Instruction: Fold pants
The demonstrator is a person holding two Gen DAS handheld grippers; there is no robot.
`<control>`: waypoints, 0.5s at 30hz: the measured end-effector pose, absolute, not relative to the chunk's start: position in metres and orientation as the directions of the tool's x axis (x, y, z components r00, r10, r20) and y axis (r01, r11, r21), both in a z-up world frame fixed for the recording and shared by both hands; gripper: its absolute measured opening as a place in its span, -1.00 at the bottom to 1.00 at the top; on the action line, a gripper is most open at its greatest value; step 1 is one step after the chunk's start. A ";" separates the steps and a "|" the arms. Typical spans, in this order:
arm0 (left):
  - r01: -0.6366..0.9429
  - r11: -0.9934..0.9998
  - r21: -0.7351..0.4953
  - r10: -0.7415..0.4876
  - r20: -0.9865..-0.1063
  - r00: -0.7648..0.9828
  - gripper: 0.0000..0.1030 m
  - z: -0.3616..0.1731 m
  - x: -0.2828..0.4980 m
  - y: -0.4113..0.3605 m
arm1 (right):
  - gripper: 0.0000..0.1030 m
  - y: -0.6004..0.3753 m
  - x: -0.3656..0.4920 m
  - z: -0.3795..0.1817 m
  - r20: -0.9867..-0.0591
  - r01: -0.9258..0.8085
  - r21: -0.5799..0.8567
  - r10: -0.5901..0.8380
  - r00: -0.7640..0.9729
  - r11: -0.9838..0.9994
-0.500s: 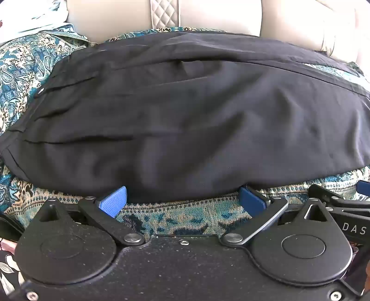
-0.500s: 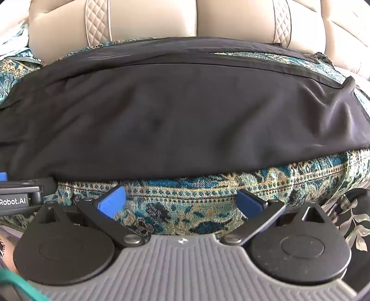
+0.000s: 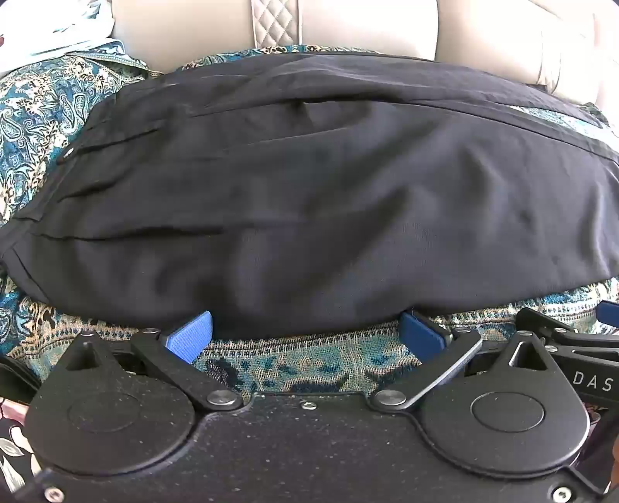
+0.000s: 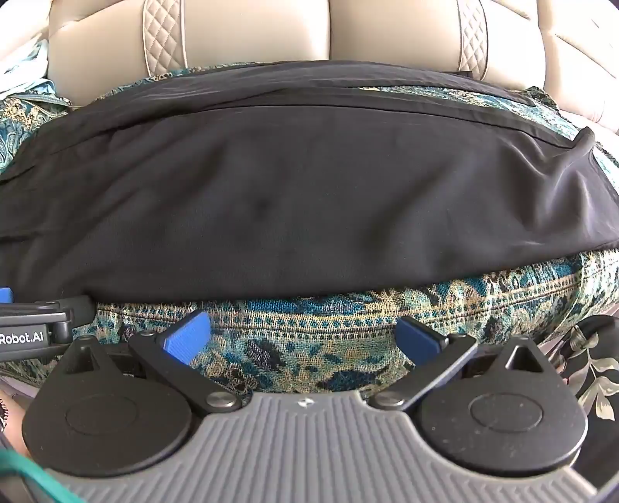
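Black pants [image 3: 309,193] lie spread across the patterned cover [image 4: 348,332] in front of the beige sofa back [image 4: 251,35].
Your left gripper [image 3: 305,332] is spread wide with its blue pads touching the pants' near hem; your right gripper [image 4: 303,332] is spread wide too, just short of the hem.

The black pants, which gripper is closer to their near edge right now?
Left. The left gripper has its blue pads right at the hem of the black pants. The right gripper sits back over the patterned cover, with a visible gap.
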State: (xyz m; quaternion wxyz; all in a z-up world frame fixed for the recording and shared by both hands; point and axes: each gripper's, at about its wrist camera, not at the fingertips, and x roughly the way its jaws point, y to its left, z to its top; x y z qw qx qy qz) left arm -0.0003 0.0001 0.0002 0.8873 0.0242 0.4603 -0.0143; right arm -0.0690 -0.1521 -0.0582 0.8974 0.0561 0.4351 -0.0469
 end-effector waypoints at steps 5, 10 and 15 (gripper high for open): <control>0.048 0.998 0.030 -0.003 -0.817 0.576 1.00 0.000 0.000 0.000 | 1.00 -0.153 -0.068 -0.057 -0.786 0.134 0.060 -0.036 0.617 0.989; 0.048 0.998 0.030 -0.003 -0.817 0.577 1.00 0.000 0.000 0.000 | 1.00 -0.152 -0.068 -0.058 -0.785 0.133 0.059 -0.036 0.618 0.989; 0.048 0.998 0.030 -0.003 -0.817 0.577 1.00 0.000 0.000 0.000 | 1.00 -0.152 -0.068 -0.058 -0.785 0.133 0.059 -0.036 0.618 0.989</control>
